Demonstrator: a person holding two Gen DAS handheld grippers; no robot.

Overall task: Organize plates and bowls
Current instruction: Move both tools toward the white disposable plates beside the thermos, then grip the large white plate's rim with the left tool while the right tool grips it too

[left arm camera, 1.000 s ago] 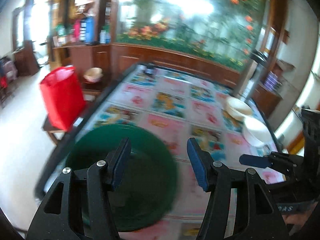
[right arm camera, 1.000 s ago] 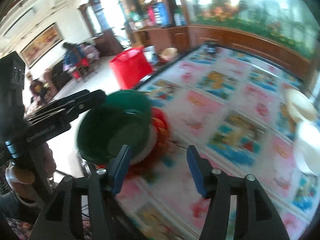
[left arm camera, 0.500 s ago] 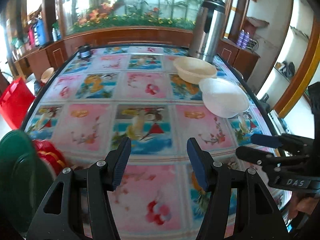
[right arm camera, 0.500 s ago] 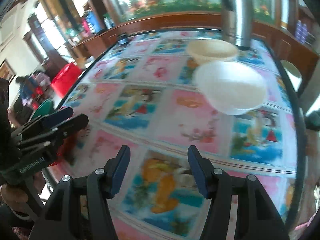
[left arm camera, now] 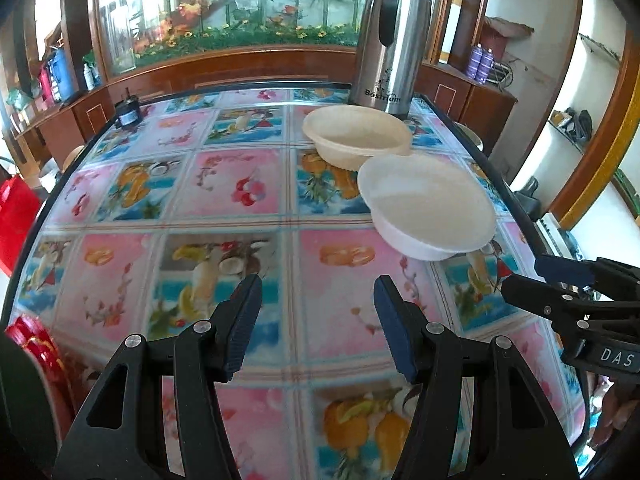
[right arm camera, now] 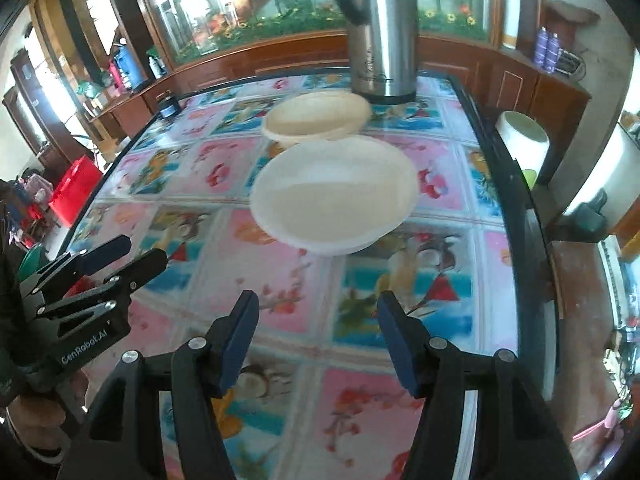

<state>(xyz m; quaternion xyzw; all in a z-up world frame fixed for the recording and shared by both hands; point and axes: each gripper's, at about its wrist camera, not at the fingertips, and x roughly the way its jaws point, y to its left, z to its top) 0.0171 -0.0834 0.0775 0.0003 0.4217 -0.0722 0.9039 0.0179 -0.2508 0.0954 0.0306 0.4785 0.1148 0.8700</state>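
Observation:
A white bowl sits on the patterned table, with a cream bowl just behind it. Both show in the right wrist view, the white bowl in front of the cream bowl. My left gripper is open and empty above the table's near middle. My right gripper is open and empty, a short way in front of the white bowl. A red plate peeks in at the left edge, with a dark green one over it.
A steel thermos jug stands behind the bowls at the table's far right. A small dark jar sits at the far left corner. The table's black rim runs along the right, with a red bin on the floor at left.
Both grippers have swung right, away from the green and red plates at the table's left end, and now face the two bowls. Both stay open and empty.

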